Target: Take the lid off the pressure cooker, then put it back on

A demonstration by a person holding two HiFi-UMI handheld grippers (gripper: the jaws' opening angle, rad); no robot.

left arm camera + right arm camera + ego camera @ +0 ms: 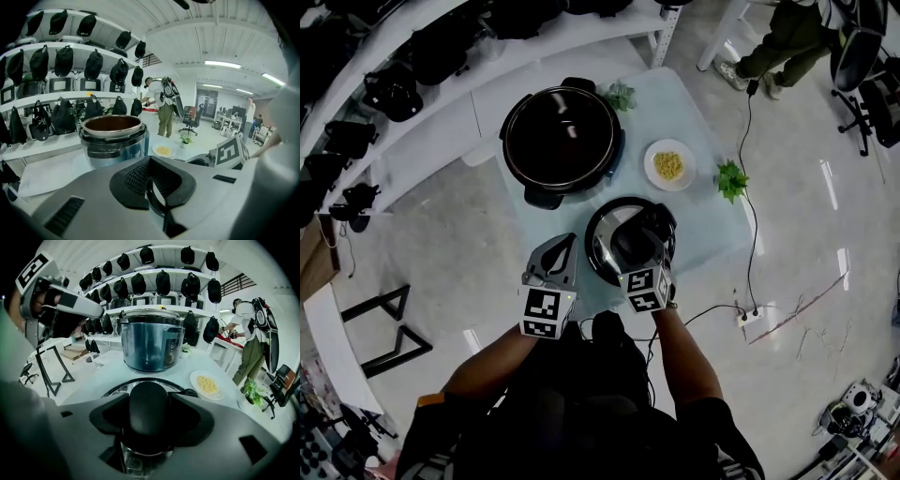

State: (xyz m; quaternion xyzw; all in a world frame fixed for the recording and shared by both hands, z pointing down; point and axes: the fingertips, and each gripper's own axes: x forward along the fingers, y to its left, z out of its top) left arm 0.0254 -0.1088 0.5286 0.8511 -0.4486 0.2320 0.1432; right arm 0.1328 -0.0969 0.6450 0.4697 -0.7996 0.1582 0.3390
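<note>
Right tongs (643,246) clench the round steel lid's (602,225) black knob (149,408); left tongs (565,247) sit closed and empty beside it. Lift it level toward the open pressure cooker (562,141).

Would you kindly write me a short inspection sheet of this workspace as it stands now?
Surface: pale table, carrying the cooker, lid and clutter.
Job's things: pressure cooker open, dark inside; lid lying on the table apart from it, nearer the person.
Clutter: plate of yellow food; small plant at the right edge, another plant behind the cooker.
Grippers: right gripper closed on the lid's knob; left gripper jaws together, holding nothing, beside the lid.
Cables: black cable on the floor, running to a power strip.
Surroundings: shelves of black bags; a bystander standing beyond the table.
</note>
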